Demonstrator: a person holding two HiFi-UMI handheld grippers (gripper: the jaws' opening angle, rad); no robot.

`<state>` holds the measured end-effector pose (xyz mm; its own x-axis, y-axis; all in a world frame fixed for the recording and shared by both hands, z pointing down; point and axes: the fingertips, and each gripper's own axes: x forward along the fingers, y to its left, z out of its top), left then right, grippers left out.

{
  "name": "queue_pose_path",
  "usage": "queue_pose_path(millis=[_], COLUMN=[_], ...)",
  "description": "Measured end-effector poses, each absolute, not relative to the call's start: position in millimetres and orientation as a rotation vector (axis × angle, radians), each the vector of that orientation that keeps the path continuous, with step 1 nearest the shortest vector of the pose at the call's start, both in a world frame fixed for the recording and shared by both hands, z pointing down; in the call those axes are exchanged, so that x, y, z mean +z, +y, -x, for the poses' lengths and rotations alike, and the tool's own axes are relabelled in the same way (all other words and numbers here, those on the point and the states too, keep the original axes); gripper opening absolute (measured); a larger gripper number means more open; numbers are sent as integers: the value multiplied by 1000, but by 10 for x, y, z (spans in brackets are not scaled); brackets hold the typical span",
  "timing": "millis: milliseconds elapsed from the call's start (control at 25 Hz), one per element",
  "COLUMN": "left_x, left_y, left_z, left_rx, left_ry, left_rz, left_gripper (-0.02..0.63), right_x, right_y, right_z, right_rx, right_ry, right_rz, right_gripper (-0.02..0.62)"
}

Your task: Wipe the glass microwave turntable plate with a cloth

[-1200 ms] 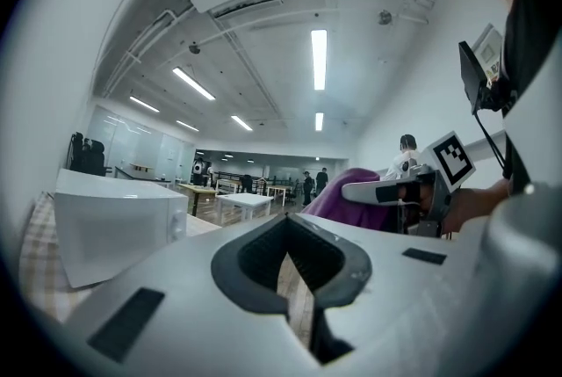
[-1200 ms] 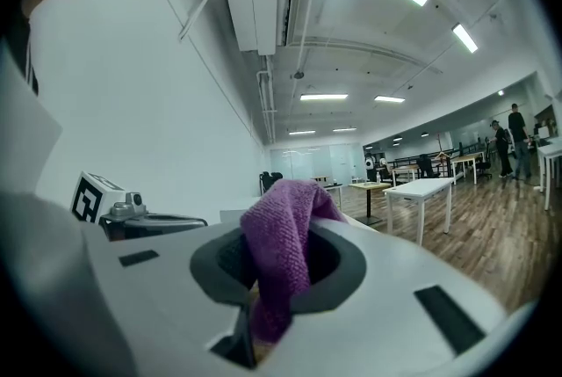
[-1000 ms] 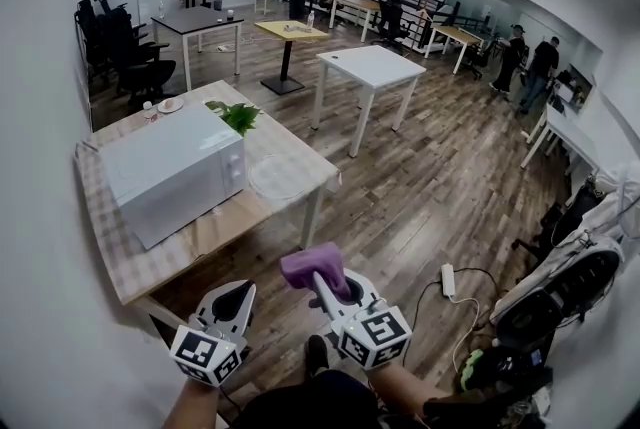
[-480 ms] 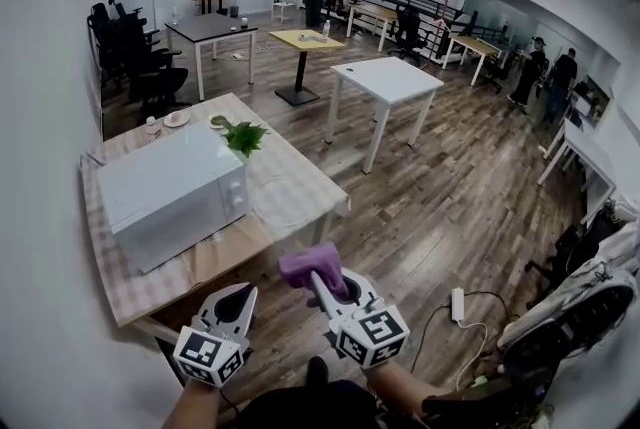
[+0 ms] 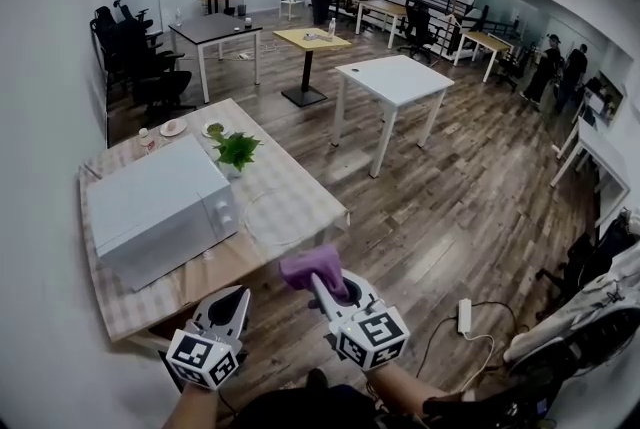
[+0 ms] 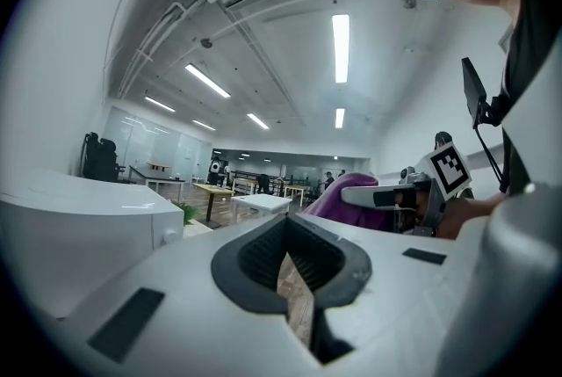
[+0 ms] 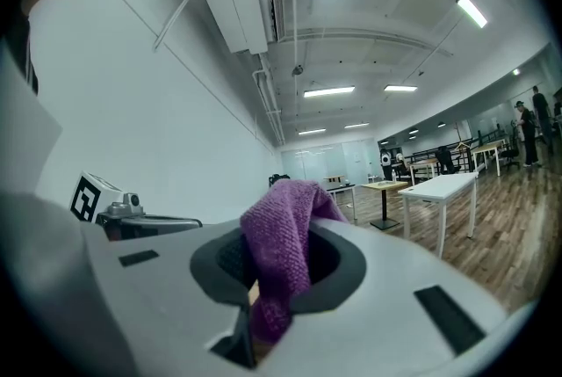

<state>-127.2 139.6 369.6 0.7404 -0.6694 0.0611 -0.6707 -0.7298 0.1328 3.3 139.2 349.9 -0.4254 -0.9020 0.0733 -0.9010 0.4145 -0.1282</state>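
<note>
The right gripper (image 5: 325,285), low at the frame's centre, is clenching a purple terry cloth (image 5: 312,267). The left gripper (image 5: 230,305) beside it is sitting closed, empty. The clear round glass turntable plate (image 5: 282,217) is lying on the checked table (image 5: 305,179), just right of the white microwave (image 5: 155,207).

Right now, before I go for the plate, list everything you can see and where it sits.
microwave: one, white, left part of the checked table
glass turntable plate: one, clear, flat on that table, right of the microwave
plant: one, green, behind the plate
small dishes: two, pale, table's far edge
white table: one, mid-room
yellow table: one, further back
office chairs: several, black, far left
power strip: one, white, floor at right
cloth: one, purple, clamped in the right hand-held gripper
left hand-held gripper: one, white, shut on nothing, short of the table
</note>
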Motion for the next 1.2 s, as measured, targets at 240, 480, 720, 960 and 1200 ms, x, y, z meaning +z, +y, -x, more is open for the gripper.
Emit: queue_pose_path(millis=[240,480,720,960,1200], left_x=[3708,3709,3767,3787,3795], left_y=[1144,949,904,749,439], left_z=[885,614,505,541,587], left_rx=[21,44,86,68,57], left_ry=[-1110,-1171,-1227,-1251,-1250], left_rz=[-2777,-2732,-2725,-2712,-2713], left_gripper=[6,6,6,6,6], right_x=[3548,3607,3700,3719,3731], right_y=[1179,1054,936,741,419], right_z=[-368,-598,-766,-771,-709], right_rx=[-231,-252,-281,-272,-275], right_ry=[2658,2690,2690,2694,2705], right_rz=[1645,1579,1575,1571,1594], right_gripper=[66,66,66,66,66])
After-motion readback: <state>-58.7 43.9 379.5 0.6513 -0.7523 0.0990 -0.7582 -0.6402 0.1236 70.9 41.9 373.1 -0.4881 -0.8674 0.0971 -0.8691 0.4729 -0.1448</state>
